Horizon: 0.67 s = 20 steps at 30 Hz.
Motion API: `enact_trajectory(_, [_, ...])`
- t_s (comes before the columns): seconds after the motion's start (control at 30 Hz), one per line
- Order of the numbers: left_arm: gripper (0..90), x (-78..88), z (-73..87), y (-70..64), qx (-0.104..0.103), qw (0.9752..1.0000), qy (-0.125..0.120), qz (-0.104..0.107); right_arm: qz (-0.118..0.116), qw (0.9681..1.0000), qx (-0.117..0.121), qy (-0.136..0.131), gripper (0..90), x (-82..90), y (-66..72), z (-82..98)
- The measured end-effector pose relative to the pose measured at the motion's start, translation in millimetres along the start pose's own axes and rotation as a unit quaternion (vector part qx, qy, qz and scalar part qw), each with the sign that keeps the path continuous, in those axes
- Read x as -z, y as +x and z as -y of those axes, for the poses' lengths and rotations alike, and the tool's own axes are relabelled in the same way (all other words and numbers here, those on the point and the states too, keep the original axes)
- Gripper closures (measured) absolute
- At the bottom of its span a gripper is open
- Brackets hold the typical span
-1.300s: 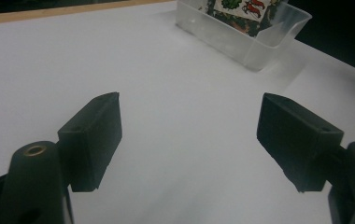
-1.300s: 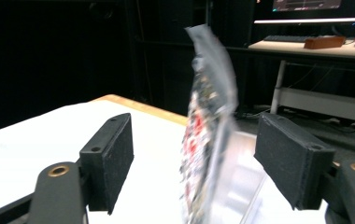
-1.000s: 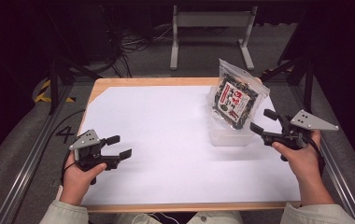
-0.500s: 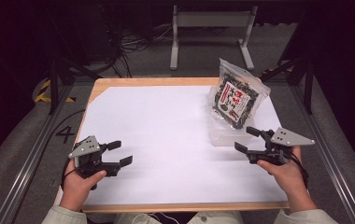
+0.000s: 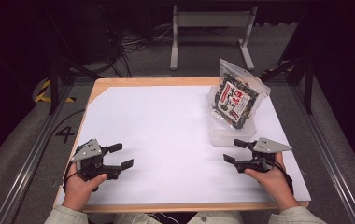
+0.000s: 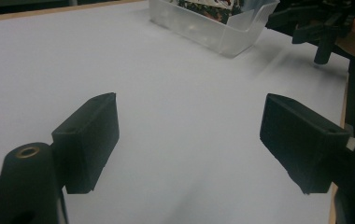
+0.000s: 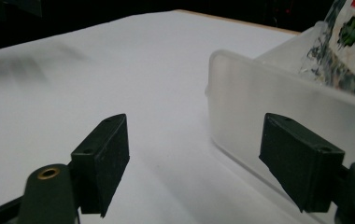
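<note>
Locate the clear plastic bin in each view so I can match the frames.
High view: clear plastic bin right of centre, beyond the right gripper.
Left gripper view: top, right of centre.
Right gripper view: right half, close to the jaws.
Shared landmark: the snack bag standing in it.

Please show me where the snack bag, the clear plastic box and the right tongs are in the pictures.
snack bag (image 5: 235,95), high view, on its printed front.
clear plastic box (image 6: 222,35), left gripper view, on its near side wall.
right tongs (image 5: 234,151), high view, midway between the two open fingertips.
</note>
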<state>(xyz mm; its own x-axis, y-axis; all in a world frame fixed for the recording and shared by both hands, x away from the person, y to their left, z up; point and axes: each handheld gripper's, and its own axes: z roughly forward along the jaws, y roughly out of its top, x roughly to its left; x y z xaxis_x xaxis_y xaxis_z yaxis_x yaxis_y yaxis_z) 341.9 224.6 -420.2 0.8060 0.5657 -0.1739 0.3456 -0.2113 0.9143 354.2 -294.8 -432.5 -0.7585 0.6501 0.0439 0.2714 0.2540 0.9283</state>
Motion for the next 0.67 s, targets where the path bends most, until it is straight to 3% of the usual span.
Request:
enact_trajectory(0.37, [20.7,-4.7,10.3,3.2,0.005,0.9999,0.011,-0.004,-0.006,0.9989,-0.011,0.045,22.7,-10.8,-2.3,6.1])
enact_trajectory(0.67, [21.6,-6.6,13.7,3.5,0.007,0.9995,0.027,-0.012,0.000,0.9988,-0.025,0.042,22.7,-9.7,-6.2,5.5])
